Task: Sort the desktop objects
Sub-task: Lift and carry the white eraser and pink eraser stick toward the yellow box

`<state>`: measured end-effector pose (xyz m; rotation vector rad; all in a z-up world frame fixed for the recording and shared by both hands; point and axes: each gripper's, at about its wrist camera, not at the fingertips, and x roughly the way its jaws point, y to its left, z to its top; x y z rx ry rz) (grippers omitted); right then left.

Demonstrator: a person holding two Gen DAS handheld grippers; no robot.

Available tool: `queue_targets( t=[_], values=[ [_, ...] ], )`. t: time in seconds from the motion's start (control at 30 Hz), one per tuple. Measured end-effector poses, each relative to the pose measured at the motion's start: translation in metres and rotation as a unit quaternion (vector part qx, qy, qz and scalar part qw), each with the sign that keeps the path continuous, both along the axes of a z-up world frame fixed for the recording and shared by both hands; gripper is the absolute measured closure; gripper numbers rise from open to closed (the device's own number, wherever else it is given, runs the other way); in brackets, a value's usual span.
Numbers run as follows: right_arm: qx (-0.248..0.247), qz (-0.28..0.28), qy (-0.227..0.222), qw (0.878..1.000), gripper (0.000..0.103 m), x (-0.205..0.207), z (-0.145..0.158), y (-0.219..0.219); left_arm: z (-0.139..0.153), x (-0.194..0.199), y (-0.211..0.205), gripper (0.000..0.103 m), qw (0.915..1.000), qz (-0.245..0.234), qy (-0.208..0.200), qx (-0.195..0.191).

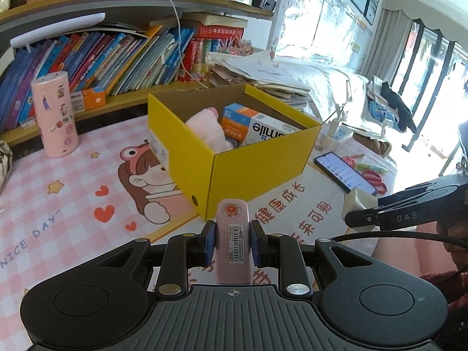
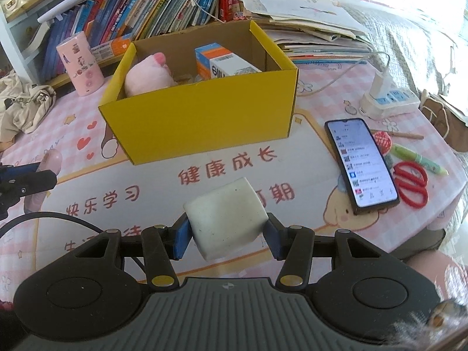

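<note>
A yellow cardboard box (image 2: 201, 117) is set open-topped on the pink checked desk mat (image 1: 67, 204). Inside it, a pink plush toy (image 2: 149, 74) is seen at the left, an orange-and-blue carton (image 2: 212, 57) towards the back, and a white carton (image 2: 231, 68) printed with dark letters is laid against it at the right.

A narrow pink case (image 1: 233, 239) with a barcode label is clamped between the blue pads of the left gripper (image 1: 233, 242). Its long axis is run forward along the fingers, towards the near corner of the box, and its rounded end with a flower emblem is pushed out past the fingertips; the other end is reached back to the gripper body. The case is held clear of the mat, just short of the box.

A white, slightly soiled block (image 2: 226, 219) is gripped at its two sides by the right gripper (image 2: 226, 235), whose jaws are kept partly apart by its width. The block is tilted, one corner being raised towards the box, and it is held above the red printed characters on the mat, near the front wall of the box.

To the right of the box, a lit smartphone (image 2: 361, 162) is laid beside red-handled scissors (image 2: 411, 185). A pink cylindrical tin (image 2: 83, 64) is stood upright left of the box.
</note>
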<state>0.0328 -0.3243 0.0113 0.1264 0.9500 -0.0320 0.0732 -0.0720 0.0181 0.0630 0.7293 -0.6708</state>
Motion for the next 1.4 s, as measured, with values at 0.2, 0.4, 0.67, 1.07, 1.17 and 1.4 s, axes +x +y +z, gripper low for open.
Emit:
queue_targets(
  t=[0.2,0.4,0.67,1.07,1.17,1.4],
  values=[
    [0.005,0.018,0.001,1.0,0.054,0.012,-0.003,-0.016,0.0,0.004,-0.02,0.08,0.9999,0.01,0.002,0.007],
    [0.009,0.035,0.006,0.999,0.054,0.025,-0.006,-0.033,-0.002,0.008,-0.042,0.08,0.9998,0.015,0.005,0.014],
    [0.008,0.064,0.003,0.998,0.054,0.042,-0.007,-0.054,-0.003,0.013,-0.07,0.08,0.9994,0.028,0.003,0.02],
    [0.023,0.103,-0.012,0.994,0.054,0.068,-0.003,-0.078,0.002,0.022,-0.102,0.08,0.9983,0.044,-0.008,0.037],
    [0.028,0.112,-0.029,0.993,0.054,0.074,0.007,-0.082,0.009,0.026,-0.106,0.08,0.998,0.049,-0.02,0.035],
    [0.024,0.145,-0.09,0.985,0.054,0.098,0.041,-0.084,0.034,0.041,-0.112,0.08,0.9958,0.065,-0.063,0.014]
  ],
)
